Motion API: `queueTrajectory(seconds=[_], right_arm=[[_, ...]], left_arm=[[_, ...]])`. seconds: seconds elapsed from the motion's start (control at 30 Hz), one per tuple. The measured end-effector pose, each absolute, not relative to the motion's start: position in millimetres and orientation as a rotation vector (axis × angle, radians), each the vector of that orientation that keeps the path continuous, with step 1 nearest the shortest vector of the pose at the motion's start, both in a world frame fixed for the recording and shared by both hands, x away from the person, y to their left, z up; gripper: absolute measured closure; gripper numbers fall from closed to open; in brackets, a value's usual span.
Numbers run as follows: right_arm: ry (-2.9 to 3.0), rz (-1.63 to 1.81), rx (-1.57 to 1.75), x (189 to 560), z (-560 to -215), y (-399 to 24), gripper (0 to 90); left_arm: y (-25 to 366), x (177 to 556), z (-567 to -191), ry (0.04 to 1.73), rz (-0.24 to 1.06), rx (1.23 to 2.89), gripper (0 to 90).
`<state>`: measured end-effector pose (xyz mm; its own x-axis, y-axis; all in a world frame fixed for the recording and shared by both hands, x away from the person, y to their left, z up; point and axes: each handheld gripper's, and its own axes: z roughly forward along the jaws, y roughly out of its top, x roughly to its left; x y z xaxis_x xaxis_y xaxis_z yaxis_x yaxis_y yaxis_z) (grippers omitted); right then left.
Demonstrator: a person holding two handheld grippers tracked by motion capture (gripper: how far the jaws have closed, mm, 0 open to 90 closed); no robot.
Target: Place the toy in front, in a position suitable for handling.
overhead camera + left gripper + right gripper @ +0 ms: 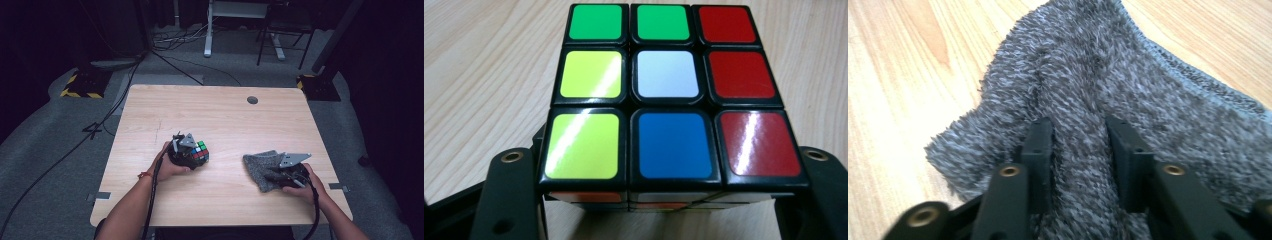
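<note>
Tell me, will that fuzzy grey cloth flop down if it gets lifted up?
Probably yes. The grey cloth already lies rumpled, with a ridge bunched between the right gripper jaws, so it looks soft and would likely droop. Its fuzzy pile should stop it slipping, and it seems light.

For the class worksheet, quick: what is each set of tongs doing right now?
Left tongs: shut on the cube.
Right tongs: shut on a fold of the cloth.

Glossy plastic multicoloured puzzle cube; fuzzy, rough grey knitted cloth; smooth, matt pale wooden bench.
</note>
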<state>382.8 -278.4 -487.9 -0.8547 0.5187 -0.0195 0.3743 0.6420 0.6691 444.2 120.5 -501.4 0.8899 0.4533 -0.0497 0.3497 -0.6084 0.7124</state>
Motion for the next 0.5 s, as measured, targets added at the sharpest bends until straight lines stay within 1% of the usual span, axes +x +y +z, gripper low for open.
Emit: queueTrajectory(seconds=[0.1,0.2,0.23,0.27,0.3,0.43,0.5], right_arm=[[2.653,0.982,0.704,383,-486,-278,75.3],[2.651,0.994,0.709,384,-487,-280,76.5],[2.649,1.004,0.709,384,-487,-281,77.3],[2.646,1.029,0.722,385,-487,-283,78.9],[2.644,1.038,0.728,385,-487,-284,79.3],[2.622,1.082,0.744,385,-485,-289,80.4],[2.606,1.103,0.75,385,-482,-292,80.7]], left_arm=[[108,436,-500,0.522,0.173,2.312,33.8],[103,432,-499,0.506,0.154,2.316,33.8],[100,430,-498,0.486,0.169,2.331,33.8],[95,427,-497,0.461,0.151,2.345,33.8],[93,426,-496,0.448,0.16,2.356,33.8],[87,419,-487,0.421,0.134,2.338,33.9],[84,414,-482,0.4,0.146,2.341,33.9]])
